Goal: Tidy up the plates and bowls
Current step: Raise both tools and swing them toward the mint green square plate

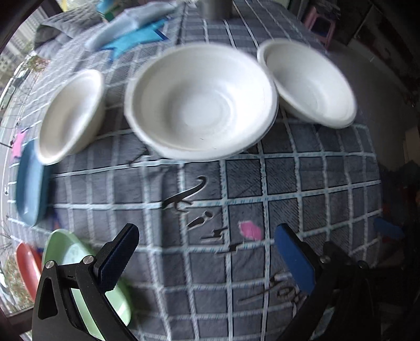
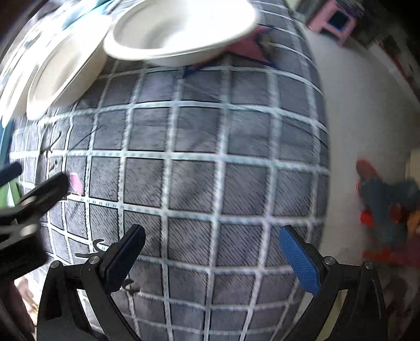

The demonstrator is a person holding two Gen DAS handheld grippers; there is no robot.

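While both tools hang empty with jaws spread wide, the left gripper (image 1: 207, 251) and the right gripper (image 2: 212, 251) hover over the checked tablecloth (image 1: 288, 183), three white bowls sit in a row toward its far edge: the big middle bowl (image 1: 200, 102), the left bowl (image 1: 71, 115) and the right bowl (image 1: 309, 81), all empty. They look light, stiff and smooth, so the thin rim seems the best hold. Blue plate (image 1: 30, 183), green plate (image 1: 78, 257) and red plate (image 1: 26, 265) lie along the left edge, nothing on them.

Grey checked tablecloth (image 1: 288, 183), blue folded cloth (image 1: 136, 36), pink stool (image 2: 336, 18).
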